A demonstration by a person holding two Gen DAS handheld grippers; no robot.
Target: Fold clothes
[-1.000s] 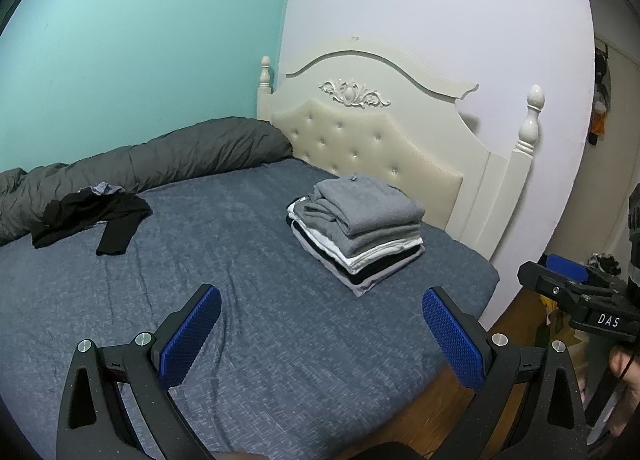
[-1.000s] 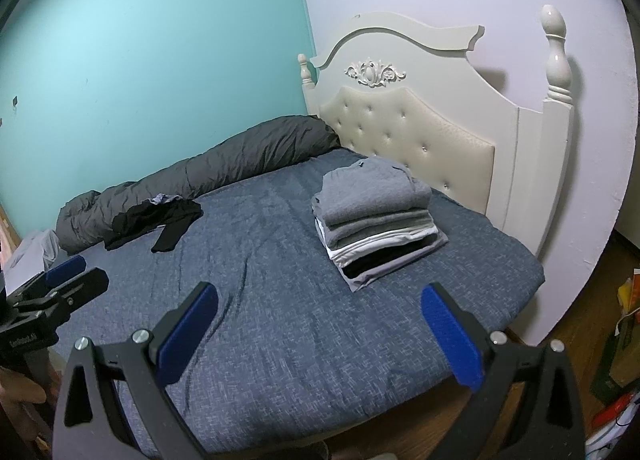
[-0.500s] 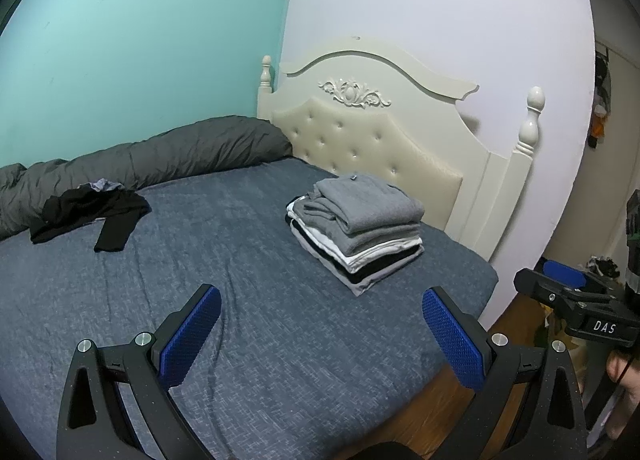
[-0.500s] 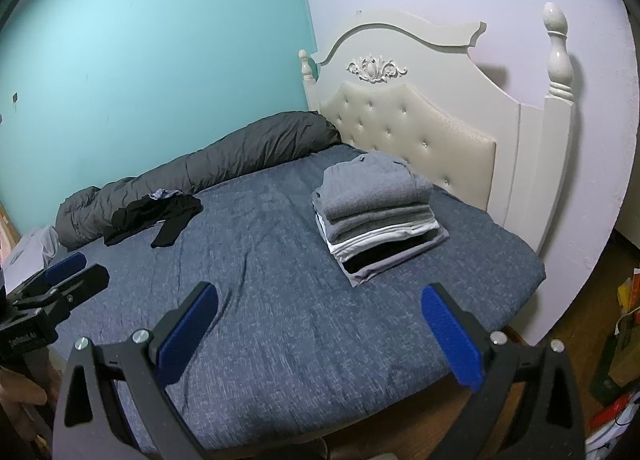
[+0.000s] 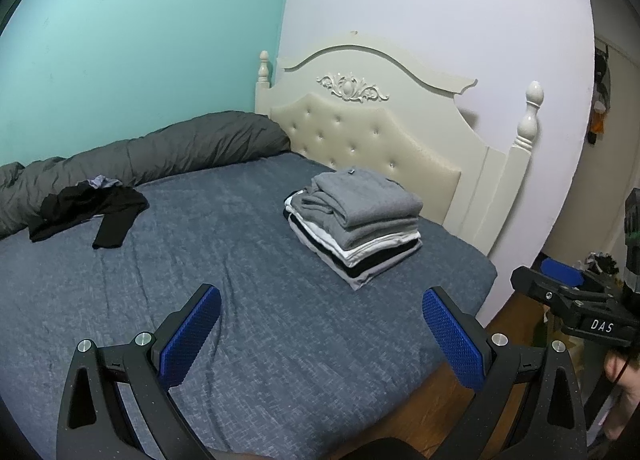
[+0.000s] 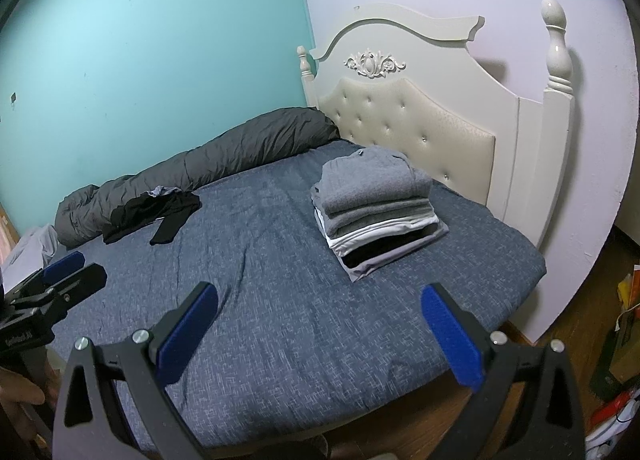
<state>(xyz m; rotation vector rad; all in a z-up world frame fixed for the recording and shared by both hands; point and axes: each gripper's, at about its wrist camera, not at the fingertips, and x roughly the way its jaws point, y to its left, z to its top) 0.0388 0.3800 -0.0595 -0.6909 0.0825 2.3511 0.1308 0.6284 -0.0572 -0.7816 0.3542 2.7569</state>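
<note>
A rolled grey duvet lies along the teal wall, beside the cream headboard.

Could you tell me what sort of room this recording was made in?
Most likely a home bedroom: a bed with a cream tufted headboard, a rolled grey duvet along the teal wall, and a stack of folded clothes on the mattress.

Teal wall, cream headboard

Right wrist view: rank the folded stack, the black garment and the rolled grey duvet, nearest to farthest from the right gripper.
From the right gripper:
1. Folded stack, ahead and slightly right, near the headboard.
2. Black garment, ahead to the left, unfolded on the bed.
3. Rolled grey duvet, just behind the garment, along the teal wall.
</note>
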